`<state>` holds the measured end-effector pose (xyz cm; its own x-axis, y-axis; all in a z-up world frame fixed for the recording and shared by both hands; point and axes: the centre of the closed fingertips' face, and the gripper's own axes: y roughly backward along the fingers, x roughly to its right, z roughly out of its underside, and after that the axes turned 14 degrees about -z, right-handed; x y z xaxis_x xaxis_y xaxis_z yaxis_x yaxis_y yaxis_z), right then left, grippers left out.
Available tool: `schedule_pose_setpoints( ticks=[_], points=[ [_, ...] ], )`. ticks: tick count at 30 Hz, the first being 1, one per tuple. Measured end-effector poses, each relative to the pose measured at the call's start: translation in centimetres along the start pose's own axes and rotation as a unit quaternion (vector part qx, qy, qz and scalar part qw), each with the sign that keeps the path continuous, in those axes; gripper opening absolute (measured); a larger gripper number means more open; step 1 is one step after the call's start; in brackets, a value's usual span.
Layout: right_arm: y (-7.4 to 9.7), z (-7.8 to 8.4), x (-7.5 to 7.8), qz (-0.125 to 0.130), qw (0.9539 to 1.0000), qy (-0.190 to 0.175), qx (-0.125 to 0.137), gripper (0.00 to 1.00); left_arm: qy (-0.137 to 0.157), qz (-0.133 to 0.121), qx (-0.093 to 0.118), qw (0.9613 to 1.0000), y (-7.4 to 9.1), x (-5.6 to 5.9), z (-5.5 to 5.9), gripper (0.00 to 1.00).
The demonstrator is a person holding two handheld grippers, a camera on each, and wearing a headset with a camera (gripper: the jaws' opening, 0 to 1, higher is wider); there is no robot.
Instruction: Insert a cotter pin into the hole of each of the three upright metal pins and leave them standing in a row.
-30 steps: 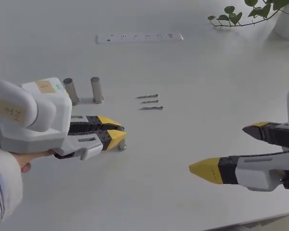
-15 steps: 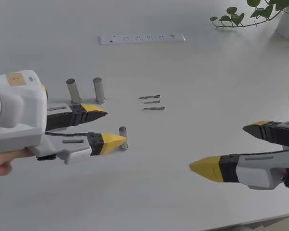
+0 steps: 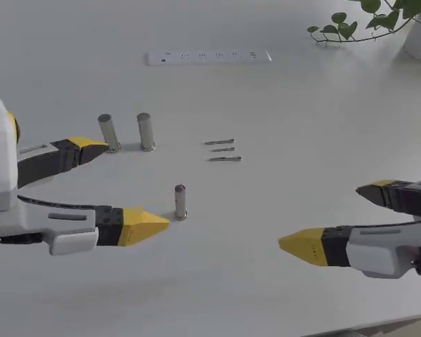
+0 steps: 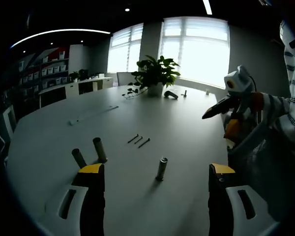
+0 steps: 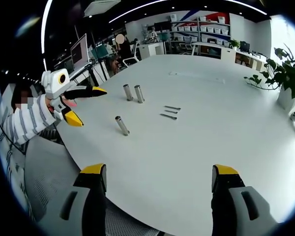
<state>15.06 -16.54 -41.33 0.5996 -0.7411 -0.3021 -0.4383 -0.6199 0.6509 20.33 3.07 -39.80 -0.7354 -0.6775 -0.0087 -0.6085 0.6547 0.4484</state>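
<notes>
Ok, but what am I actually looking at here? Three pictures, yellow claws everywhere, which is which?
No robot here: a person holds a yellow-tipped two-jaw gripper in each hand. The rectangular picture comes from a headset camera looking down at the white table; the two round pictures come from cameras riding on the grippers. The left gripper and the right gripper are both open, holding nothing. On the table stand three short upright metal pins: two side by side, one apart, nearer the person. Three thin cotter pins lie loose nearby. A white power strip lies farther back.
</notes>
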Motion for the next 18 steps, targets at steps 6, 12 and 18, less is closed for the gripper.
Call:
schedule_pose_setpoints(
  ticks=[6,12,18],
  points=[
    [-0.2,0.3,0.2,-0.002,0.9999,-0.015,0.002,0.87,0.008,-0.003,-0.007,0.9999,0.7,-0.7,1.0,0.87],
    [-0.7,0.8,0.0,-0.006,0.9996,-0.026,-0.003,0.87,0.010,-0.008,-0.019,0.9997,1.1,-1.2,2.4,0.87],
    [-0.6,0.4,0.4,0.000,0.9998,-0.016,-0.010,0.87,0.010,-0.019,-0.040,0.9990,1.8,-1.7,3.8,0.93]
  ],
)
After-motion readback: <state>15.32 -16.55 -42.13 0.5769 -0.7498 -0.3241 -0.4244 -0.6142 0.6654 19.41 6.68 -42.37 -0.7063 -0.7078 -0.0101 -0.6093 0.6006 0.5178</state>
